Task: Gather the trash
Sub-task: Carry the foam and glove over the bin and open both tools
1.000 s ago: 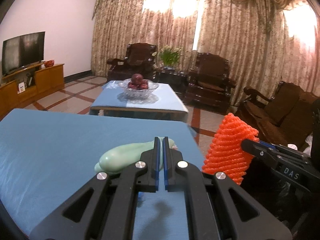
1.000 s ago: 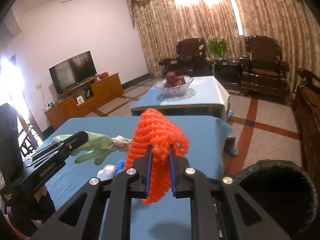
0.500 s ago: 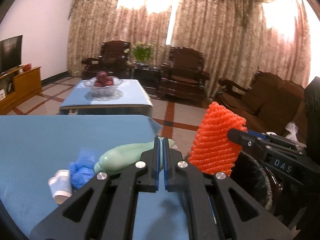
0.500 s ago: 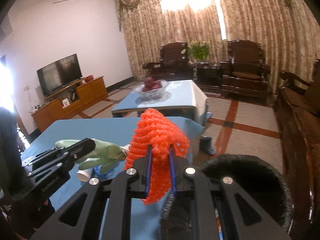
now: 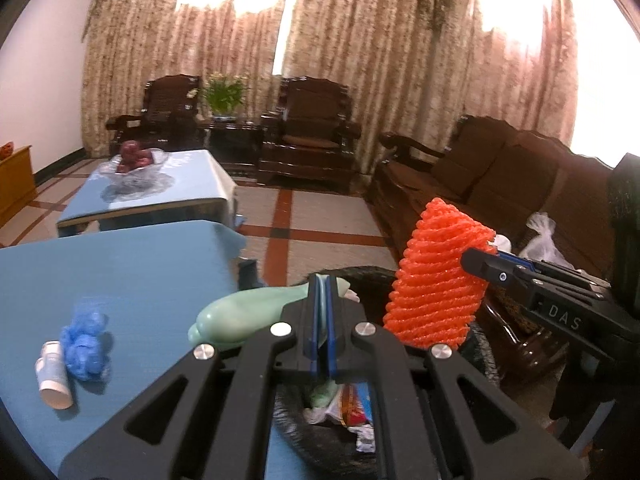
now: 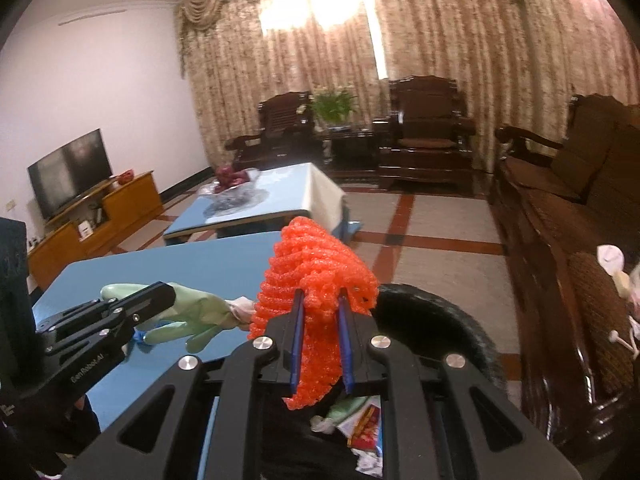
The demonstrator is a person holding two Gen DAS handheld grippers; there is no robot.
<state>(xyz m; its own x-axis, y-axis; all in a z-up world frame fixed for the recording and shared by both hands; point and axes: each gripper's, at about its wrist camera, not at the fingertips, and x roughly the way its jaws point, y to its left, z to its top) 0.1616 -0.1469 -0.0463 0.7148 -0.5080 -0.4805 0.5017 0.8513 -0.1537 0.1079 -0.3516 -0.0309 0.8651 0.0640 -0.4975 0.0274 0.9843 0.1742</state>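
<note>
My left gripper (image 5: 320,284) is shut on a pale green rubber glove (image 5: 244,314) and holds it at the rim of a dark trash bin (image 5: 332,440). My right gripper (image 6: 320,300) is shut on an orange foam fruit net (image 6: 316,276) and holds it above the same bin (image 6: 436,320). The net also shows in the left wrist view (image 5: 436,280), and the glove in the right wrist view (image 6: 192,312). The bin holds wrappers and another green glove (image 6: 344,408). A crumpled blue piece (image 5: 86,344) and a small white bottle (image 5: 52,376) lie on the blue table (image 5: 120,272).
A coffee table (image 5: 160,196) with a glass fruit bowl (image 5: 134,160) stands beyond. Dark wooden armchairs (image 5: 308,136) and a sofa (image 5: 500,184) line the back and right. A TV (image 6: 68,172) on a wooden cabinet is at the left.
Both grippers have swung right from over the table to over the trash bin, each carrying its item. The bin's contents, the blue piece and the bottle have come into view.
</note>
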